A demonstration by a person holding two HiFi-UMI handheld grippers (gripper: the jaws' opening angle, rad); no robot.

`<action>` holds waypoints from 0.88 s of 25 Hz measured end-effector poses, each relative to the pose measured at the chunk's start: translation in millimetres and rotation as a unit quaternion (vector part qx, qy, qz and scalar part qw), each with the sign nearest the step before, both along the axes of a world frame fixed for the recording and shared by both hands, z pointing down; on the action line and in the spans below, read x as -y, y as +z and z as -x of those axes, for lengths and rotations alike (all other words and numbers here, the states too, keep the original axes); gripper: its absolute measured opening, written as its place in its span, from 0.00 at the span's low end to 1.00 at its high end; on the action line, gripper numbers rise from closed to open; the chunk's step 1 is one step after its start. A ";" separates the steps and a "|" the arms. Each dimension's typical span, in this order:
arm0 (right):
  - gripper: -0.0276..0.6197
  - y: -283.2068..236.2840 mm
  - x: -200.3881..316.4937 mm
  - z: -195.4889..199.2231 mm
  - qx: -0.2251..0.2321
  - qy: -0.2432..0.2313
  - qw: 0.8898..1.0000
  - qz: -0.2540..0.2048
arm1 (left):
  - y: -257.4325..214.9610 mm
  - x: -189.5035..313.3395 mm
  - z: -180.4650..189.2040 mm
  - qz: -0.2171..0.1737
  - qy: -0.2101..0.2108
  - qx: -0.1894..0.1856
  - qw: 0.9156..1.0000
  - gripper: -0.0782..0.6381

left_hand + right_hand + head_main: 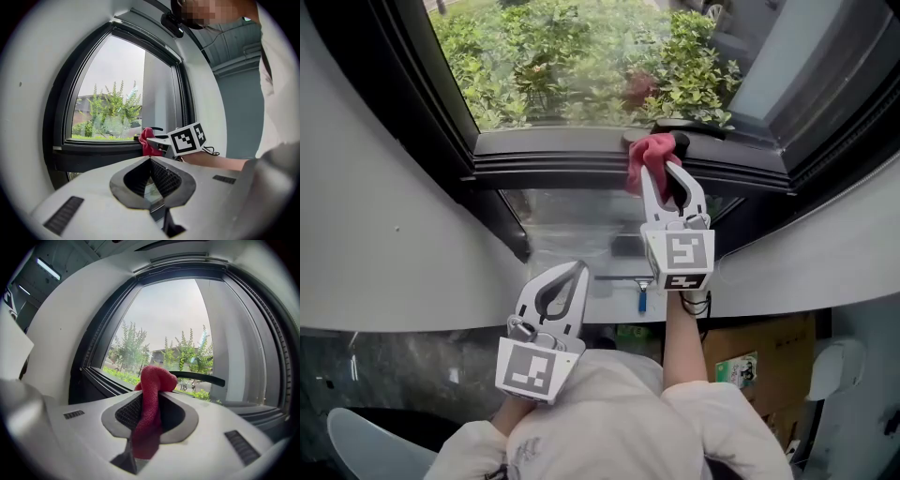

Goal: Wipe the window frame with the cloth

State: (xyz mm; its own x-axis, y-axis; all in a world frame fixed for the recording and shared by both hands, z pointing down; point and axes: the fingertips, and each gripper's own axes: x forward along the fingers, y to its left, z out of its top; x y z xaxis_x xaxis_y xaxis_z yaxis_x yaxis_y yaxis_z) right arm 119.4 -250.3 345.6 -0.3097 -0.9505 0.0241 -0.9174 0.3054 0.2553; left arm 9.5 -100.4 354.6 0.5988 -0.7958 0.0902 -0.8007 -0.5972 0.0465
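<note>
**Red cloth at the window rail**

Nearest to us, at the lower left of the head view, the left gripper hangs well apart from the window. Its fingers are closed tip to tip with nothing between them, and its own view shows the same.

Just right of centre, a bare forearm extends upward to the right gripper, whose fingers are clamped on a red cloth. In the right gripper view we see the cloth running up between those closed fingers and bunching into a rounded knob above their tips.

That knob sits at the lower rail of the dark window frame, upper centre of the head view, just beside a black handle. We cannot tell whether the cloth is pressed against the rail or only held close to it. In the left gripper view the cloth shows as a small red patch at the frame's lower right corner.

Farthest off, beyond the glass, green shrubs fill the top of the head view.
</note>
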 end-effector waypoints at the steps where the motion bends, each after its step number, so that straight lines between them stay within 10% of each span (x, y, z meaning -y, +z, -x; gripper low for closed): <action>1: 0.19 0.2 0.0 -1.8 0.000 0.000 1.000 0.000 | -0.3 -0.3 -1.6 -0.001 -0.001 0.001 1.000 0.12; 22: 0.19 -18.8 -14.8 -34.0 0.029 -0.039 0.999 -0.023 | 8.2 -19.3 -42.6 -0.005 0.008 -0.009 1.000 0.12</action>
